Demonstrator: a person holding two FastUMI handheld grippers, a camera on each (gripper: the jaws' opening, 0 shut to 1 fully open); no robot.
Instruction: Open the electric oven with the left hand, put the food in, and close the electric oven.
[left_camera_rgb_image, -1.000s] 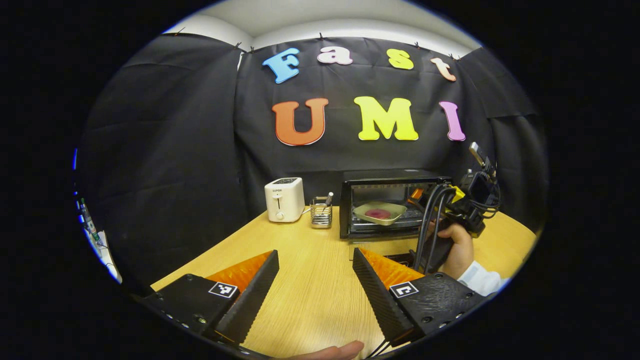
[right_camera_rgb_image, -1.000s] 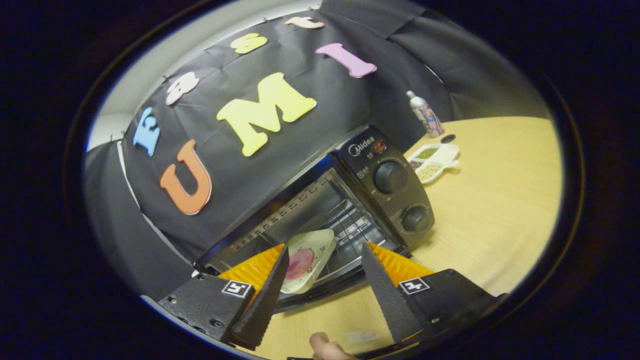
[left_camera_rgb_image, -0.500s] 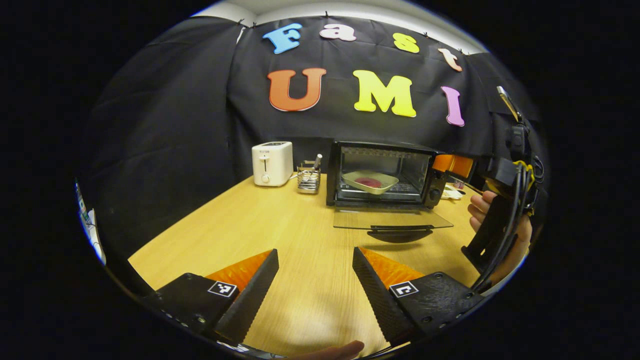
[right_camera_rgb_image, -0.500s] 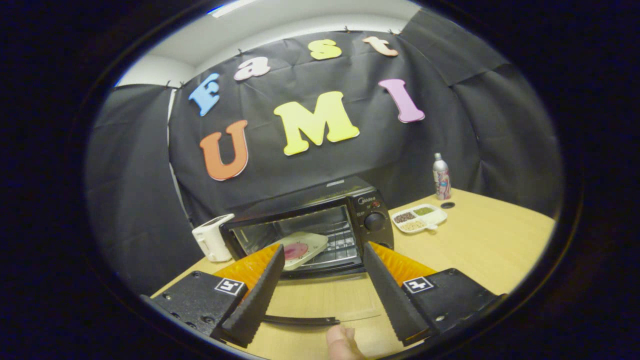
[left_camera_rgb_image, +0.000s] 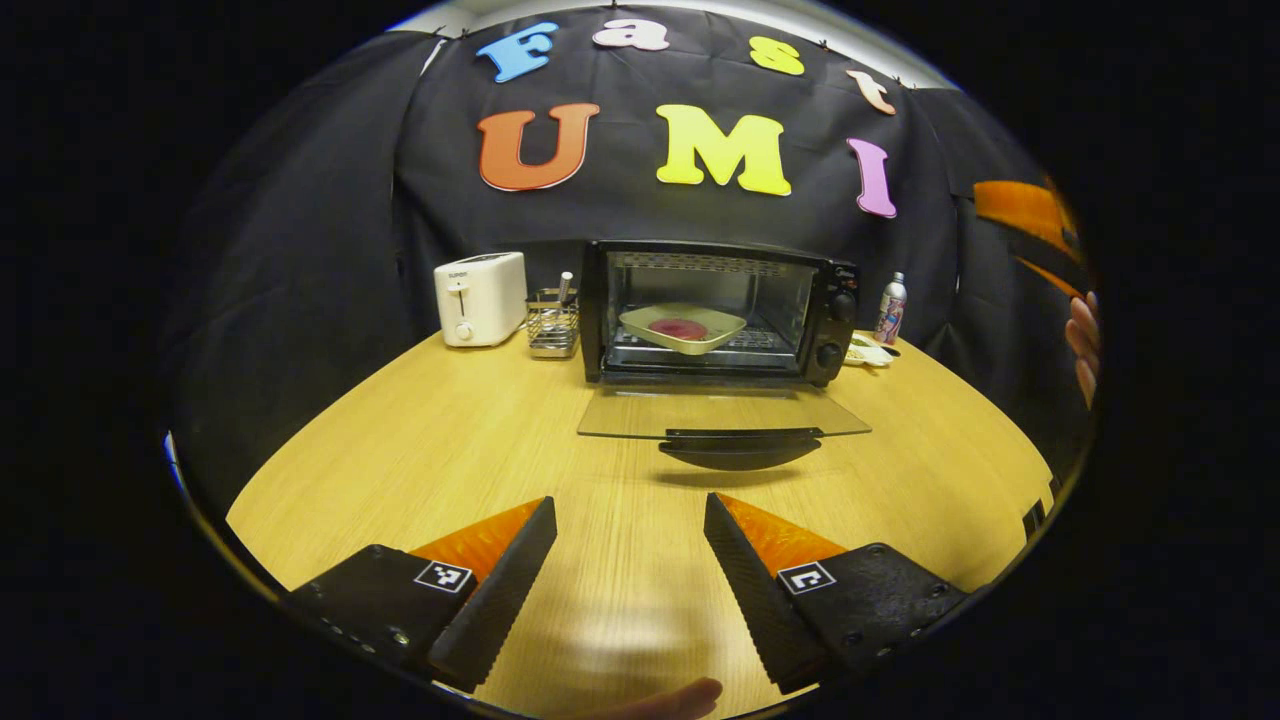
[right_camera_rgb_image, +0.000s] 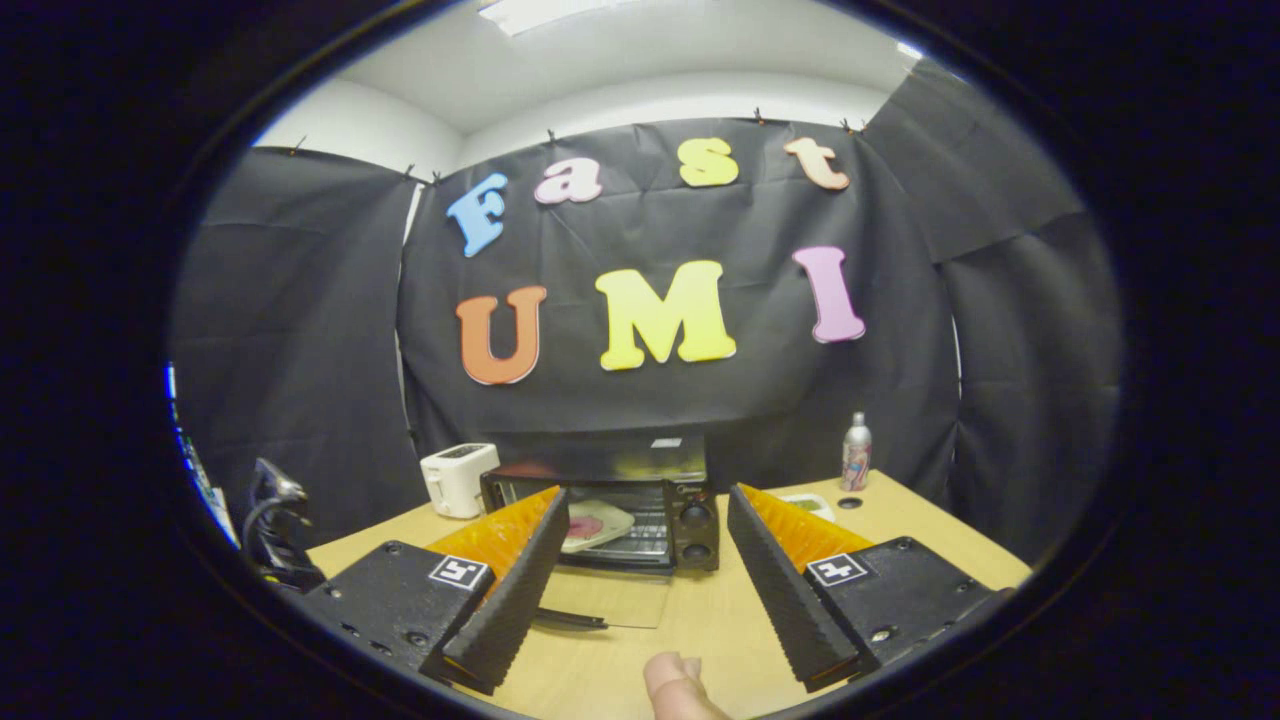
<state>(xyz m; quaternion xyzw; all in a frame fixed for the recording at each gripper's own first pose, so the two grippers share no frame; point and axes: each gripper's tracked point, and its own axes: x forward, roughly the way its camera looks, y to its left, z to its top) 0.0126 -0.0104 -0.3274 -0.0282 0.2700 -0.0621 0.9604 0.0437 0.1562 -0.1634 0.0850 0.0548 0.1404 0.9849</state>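
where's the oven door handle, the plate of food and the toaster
oven door handle (left_camera_rgb_image: 742, 434), left gripper view, middle of the dark bar.
plate of food (left_camera_rgb_image: 683, 328), left gripper view, the plate's middle.
toaster (left_camera_rgb_image: 480, 298), left gripper view, its front face.

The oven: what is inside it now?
Inside the open oven, a pale tray holding something round and red sits on the rack. The tray hides the rack beneath it.

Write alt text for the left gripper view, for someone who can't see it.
An oven stands open on a wooden table, door folded flat, a plate of food on its rack. The left gripper hovers open in front; a toaster sits left of the oven.
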